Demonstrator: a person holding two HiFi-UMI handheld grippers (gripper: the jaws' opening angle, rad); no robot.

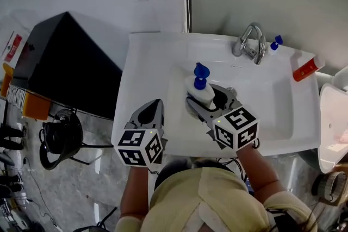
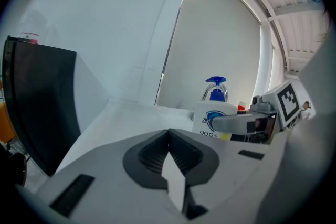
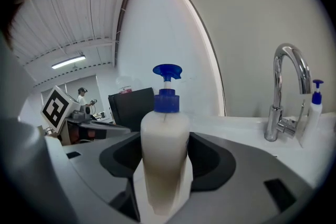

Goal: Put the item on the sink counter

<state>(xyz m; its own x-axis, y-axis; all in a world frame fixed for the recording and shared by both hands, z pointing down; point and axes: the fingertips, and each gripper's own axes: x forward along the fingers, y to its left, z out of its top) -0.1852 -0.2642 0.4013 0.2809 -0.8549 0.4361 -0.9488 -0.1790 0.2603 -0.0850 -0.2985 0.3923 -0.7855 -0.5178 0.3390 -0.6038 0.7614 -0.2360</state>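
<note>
White plastic pump bottle (image 1: pixel 200 91), blue cap: clamped upright in right gripper (image 1: pixel 205 99) above the basin, tap (image 1: pixel 251 43) at 1 o'clock. Left gripper (image 1: pixel 153 108): jaws together, empty. Advice: keep vertical, seat squarely on flat sink surface (image 1: pixel 144 70) before releasing.

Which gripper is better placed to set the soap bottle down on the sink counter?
Right. The right gripper is shut on the soap pump bottle over the basin; the left gripper is shut, empty.
</note>
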